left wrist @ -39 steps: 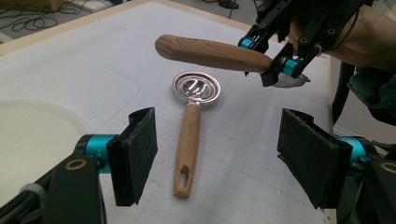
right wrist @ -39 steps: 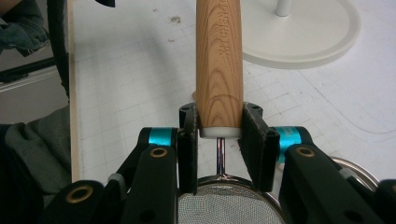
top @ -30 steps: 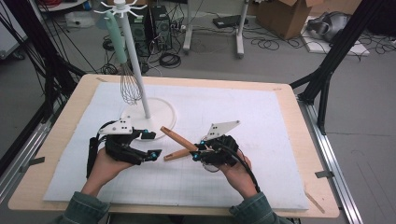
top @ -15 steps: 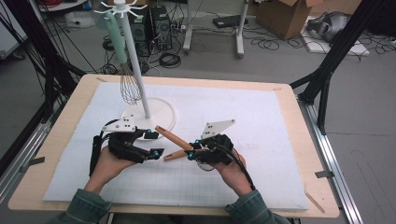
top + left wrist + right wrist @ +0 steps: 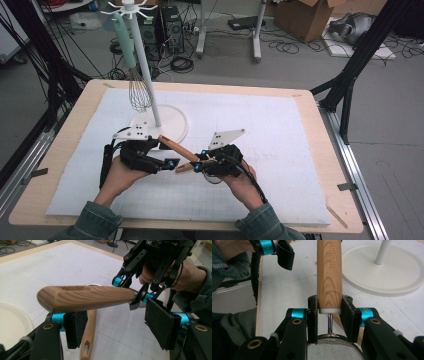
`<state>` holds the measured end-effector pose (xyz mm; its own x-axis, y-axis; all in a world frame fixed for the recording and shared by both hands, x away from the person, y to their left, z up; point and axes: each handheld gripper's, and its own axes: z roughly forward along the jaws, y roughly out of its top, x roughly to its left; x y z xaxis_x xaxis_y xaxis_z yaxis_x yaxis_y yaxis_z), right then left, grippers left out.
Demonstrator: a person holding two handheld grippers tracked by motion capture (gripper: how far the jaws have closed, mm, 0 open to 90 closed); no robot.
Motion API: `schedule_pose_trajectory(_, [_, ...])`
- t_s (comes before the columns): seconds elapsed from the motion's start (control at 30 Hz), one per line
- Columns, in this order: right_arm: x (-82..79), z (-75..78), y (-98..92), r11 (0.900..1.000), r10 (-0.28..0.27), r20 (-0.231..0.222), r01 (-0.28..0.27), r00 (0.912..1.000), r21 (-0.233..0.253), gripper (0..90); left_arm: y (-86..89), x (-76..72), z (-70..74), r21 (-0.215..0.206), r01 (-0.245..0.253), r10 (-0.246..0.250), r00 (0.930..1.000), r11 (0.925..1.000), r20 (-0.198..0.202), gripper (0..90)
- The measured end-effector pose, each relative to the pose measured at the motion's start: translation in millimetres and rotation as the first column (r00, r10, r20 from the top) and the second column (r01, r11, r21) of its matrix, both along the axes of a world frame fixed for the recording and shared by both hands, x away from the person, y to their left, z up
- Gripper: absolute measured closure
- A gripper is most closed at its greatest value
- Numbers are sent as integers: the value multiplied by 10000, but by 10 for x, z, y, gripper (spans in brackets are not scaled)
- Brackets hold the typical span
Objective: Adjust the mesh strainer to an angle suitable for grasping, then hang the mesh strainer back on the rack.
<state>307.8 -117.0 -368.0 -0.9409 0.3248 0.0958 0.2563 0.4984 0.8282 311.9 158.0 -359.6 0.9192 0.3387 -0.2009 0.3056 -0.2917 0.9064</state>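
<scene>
Two tools meet mid-table: right tool (image 5: 329,308) pinches a sieve's wooden handle (image 5: 329,272) near its mesh, held above the table (image 5: 280,130), left tool (image 5: 120,325) spread round its free end — handover step; next, left should prob. close before right lets go.

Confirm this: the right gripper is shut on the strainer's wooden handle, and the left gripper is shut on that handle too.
The left gripper is not shut on it: in the left gripper view its fingers stand open, with the wooden handle passing above them untouched. The right gripper is indeed shut on the handle, as the right gripper view shows.
</scene>
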Motion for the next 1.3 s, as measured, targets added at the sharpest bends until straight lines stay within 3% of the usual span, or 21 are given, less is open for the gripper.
schedule_pose_trajectory(0.53, [-35, -12, 110, 9995, 303, 58, -303, 9995, -61, 695, -27, 5, 39, -421, 121, -130, 9997, 9990, -201, 462])
schedule_pose_trajectory(0.9, [-65, -18, 189, 9989, 463, 253, -461, 9986, -86, 695, -43, -1, 48, -451, 138, -150, 9995, 9989, -267, 541])
schedule_pose_trajectory(1.3, [-143, -1, 206, 9985, 535, 450, -530, 9975, -122, 695, -98, -38, 95, -670, 632, -656, 9973, 9957, -343, 673])
